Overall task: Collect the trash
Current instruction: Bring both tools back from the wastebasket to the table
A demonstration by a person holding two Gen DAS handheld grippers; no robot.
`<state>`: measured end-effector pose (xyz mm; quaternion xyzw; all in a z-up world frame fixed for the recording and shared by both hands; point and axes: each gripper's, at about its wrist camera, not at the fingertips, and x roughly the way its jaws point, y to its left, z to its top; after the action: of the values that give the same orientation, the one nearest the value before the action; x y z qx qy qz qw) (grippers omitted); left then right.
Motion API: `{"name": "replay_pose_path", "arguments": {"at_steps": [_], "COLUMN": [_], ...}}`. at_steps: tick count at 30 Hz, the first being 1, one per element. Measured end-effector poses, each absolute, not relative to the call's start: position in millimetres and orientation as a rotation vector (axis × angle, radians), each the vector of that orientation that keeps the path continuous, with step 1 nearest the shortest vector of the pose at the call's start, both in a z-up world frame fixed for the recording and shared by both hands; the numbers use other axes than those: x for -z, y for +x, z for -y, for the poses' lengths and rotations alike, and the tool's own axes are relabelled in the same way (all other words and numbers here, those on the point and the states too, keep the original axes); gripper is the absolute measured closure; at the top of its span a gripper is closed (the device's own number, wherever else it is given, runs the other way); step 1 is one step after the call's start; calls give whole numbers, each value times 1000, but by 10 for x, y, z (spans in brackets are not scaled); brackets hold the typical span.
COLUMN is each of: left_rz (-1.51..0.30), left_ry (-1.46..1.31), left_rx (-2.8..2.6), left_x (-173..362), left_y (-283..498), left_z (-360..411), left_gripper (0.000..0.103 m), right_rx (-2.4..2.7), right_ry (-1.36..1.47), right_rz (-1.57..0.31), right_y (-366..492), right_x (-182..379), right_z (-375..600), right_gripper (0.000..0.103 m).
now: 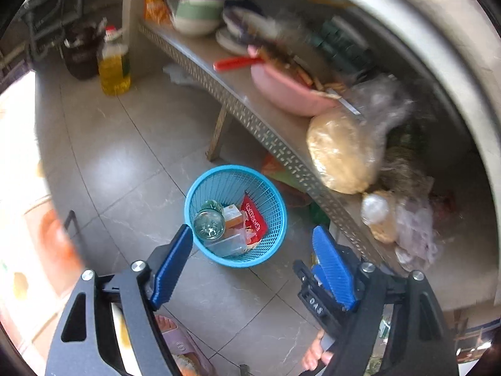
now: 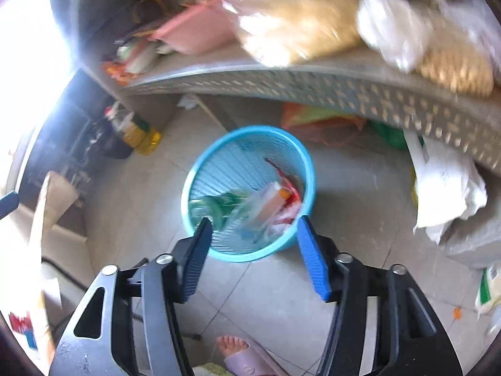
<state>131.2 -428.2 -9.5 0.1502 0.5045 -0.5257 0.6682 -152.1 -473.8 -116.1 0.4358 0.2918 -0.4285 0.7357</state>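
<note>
Grey floor tiles [image 1: 125,144] fill a cluttered kitchen corner, with a perforated metal shelf [image 1: 250,119] running along the far right. On the floor just in front of the shelf stands a blue basket [image 1: 275,219], upright, holding trash: a clear glass jar [image 1: 209,221] at its left, an orange and white carton [image 1: 233,216] in the middle, a red packet [image 1: 255,219] at the right, and a clear plastic box [image 1: 227,246] at the near side. On the shelf sit a pink bowl [image 1: 281,91], a bag of tan grain [image 1: 341,153], and stacked bowls [image 1: 197,15] farther back. An oil bottle [image 1: 114,69] stands on the floor at far left, beside a dark bin [image 1: 80,53]. Both grippers hang above the basket, apart from it. The left gripper [image 1: 252,236] has its blue pads [image 1: 333,269] spread wide, holding nothing. The right gripper [image 2: 254,227] is likewise spread and empty; its view is motion-blurred. A sandalled foot [image 2: 241,357] shows at the near edge, and white sacks [image 2: 444,188] lie on the floor at right.
</note>
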Motion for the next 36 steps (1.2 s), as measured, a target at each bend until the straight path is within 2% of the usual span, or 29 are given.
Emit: {"name": "replay_pose_path", "arguments": {"at_steps": [7, 9, 15, 22, 26, 36], "left_rz": [-936, -896, -819, -787, -758, -727], "left_ry": [235, 196, 104, 15, -25, -46], "left_rx": [1188, 1166, 1084, 957, 868, 653], "left_x": [-482, -581, -709, -715, -677, -404], "left_y": [1180, 1175, 1262, 1416, 1472, 1544], "left_z": [3196, 2892, 2035, 1164, 708, -255], "left_gripper": [9, 7, 6, 6, 6, 6], "right_rx": [803, 765, 628, 465, 372, 156], "right_ry": [751, 695, 591, 558, 521, 511], "right_rz": [-576, -556, -541, -563, -589, -686], "right_y": [-1307, -1247, -983, -627, -409, 86], "right_x": [373, 178, -237, -499, -610, -541], "right_z": [4350, 4204, 3814, 3446, 3155, 2594], "right_gripper": [32, 26, 24, 23, 19, 18]}}
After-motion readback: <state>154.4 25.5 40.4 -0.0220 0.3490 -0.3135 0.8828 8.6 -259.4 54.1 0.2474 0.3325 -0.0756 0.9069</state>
